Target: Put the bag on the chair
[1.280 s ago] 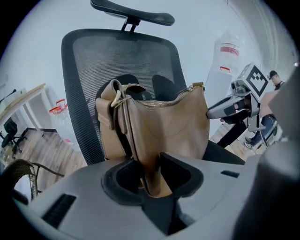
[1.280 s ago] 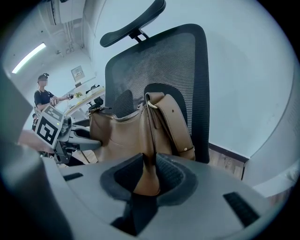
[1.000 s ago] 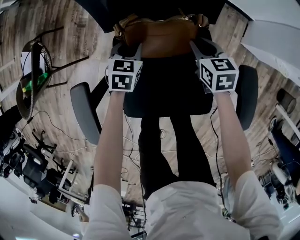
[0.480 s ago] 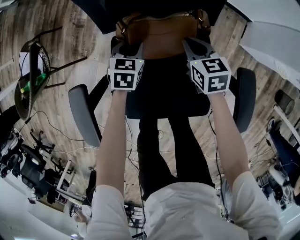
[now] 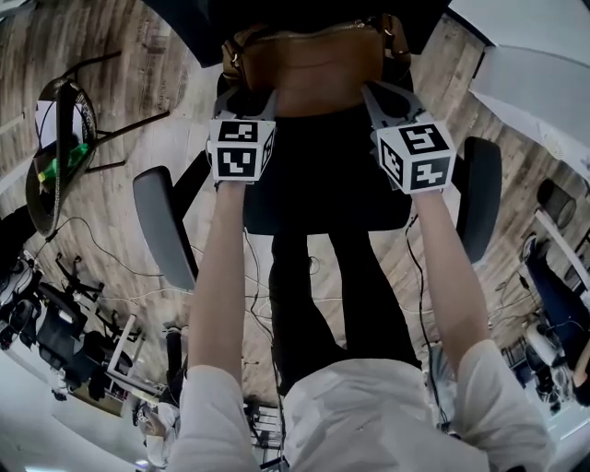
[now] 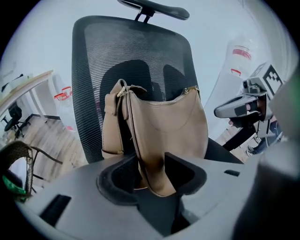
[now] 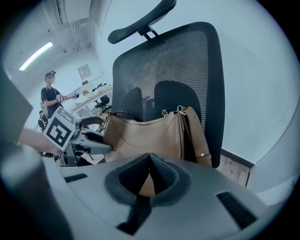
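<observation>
Grippers first: left gripper (image 6: pixel 151 174) w/ jaws apart, just been opening, lower corner of bag (image 6: pixel 164 126) standing between them but not pinched; right gripper (image 7: pixel 150 164) w/ jaws together, tips meeting, nothing nipped as far as visible, only tan of bag showing behind the gap. Bag down on seat (image 5: pixel 323 175) of chair (image 6: pixel 93 70), upright, leaning back on the mesh backrest, zip (image 6: pixel 166 100) uppermost, strap (image 6: pixel 111 126) folded down one end. Handling, as a guess: soft leather-type body, slumping a bit at the base, so likely to sag or fold if lifted by one corner; looks part-empty, prob. light to moderate; smooth skin, may slide between hard pads w/o a firm nip; not fragile, bar scratch risk to the metal bits. Best hold, prob.: top edge near the strap rings (image 7: pixel 165 112) at both ends, one gripper each, or the strap itself; bottom corners OK for steadying only. Could tip fwd off the backrest once let go, so worth checking the lean before backing away. Count: 1 bag, 1 strap, 1 zip; 1 office chair w/ 1 headrest (image 6: pixel 154 7) & 2 armrests (image 5: pixel 164 221); 2 grippers, 1 marker cube (image 5: pixel 241 147) apiece; 1 more chair, round-backed (image 5: pixel 60 152), off to the left on the wood floor (image 5: pixel 120 55), well apart; 1 other person (image 7: pixel 49 96) far back in right gripper view.
</observation>
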Tool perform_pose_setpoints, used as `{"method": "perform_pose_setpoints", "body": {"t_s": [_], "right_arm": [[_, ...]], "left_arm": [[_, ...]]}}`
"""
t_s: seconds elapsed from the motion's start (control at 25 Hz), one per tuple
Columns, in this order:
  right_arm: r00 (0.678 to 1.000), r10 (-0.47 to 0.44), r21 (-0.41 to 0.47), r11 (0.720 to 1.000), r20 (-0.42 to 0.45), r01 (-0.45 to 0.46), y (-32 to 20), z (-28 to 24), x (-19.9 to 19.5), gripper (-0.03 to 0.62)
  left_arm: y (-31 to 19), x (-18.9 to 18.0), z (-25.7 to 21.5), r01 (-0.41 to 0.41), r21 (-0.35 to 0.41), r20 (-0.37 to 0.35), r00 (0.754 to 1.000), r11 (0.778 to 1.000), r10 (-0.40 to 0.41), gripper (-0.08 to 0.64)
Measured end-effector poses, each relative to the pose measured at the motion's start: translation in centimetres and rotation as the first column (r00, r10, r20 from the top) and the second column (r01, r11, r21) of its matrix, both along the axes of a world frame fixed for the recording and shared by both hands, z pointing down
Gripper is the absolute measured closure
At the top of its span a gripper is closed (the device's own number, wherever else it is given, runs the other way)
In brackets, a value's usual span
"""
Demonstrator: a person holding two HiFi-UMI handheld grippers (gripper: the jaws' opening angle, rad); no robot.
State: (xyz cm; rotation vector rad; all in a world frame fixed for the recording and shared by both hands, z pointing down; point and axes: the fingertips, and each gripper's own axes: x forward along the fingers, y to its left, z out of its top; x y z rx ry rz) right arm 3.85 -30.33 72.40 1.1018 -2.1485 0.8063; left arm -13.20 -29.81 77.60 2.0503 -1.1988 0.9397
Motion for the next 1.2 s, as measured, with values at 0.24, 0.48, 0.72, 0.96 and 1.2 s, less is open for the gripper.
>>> {"method": "perform_pose_setpoints", "body": {"t_s": [0.24,0.48,0.72,0.96,1.2], "right_arm": [[1.000,-0.010,-0.001,1.000,0.004,0.010,0.5,-0.6,0.3,0.586],[1.000,-0.009,0.001,1.000,0.010,0.009,1.1,-0.8,0.3,0.587],[1.000,0.003,0.001,1.000,0.003,-0.003,2.7,-1.7,0.2,0.587],[1.000,0.018,0.016,1.000,0.003,-0.018,4.8,-3.3,-0.6,0.586],[0.999,0.010,0.048,0.999,-0.030,-0.008,8.3,-5.4,-1.2,0.587]], "left_arm": [[1.1,-0.3,-0.9,0.037,0.002,-0.003,0.999,0.999,-0.037,0.387],[1.5,-0.7,-2.4,0.055,0.027,-0.005,0.998,0.998,-0.055,0.383],[3.3,-0.4,-4.3,0.048,0.042,-0.025,0.999,0.998,-0.047,0.383],[5.6,-0.5,-6.2,0.046,0.065,-0.064,0.997,0.997,-0.042,0.383],[9.5,0.1,-8.7,0.026,0.083,-0.096,0.995,0.996,-0.018,0.385]]}}
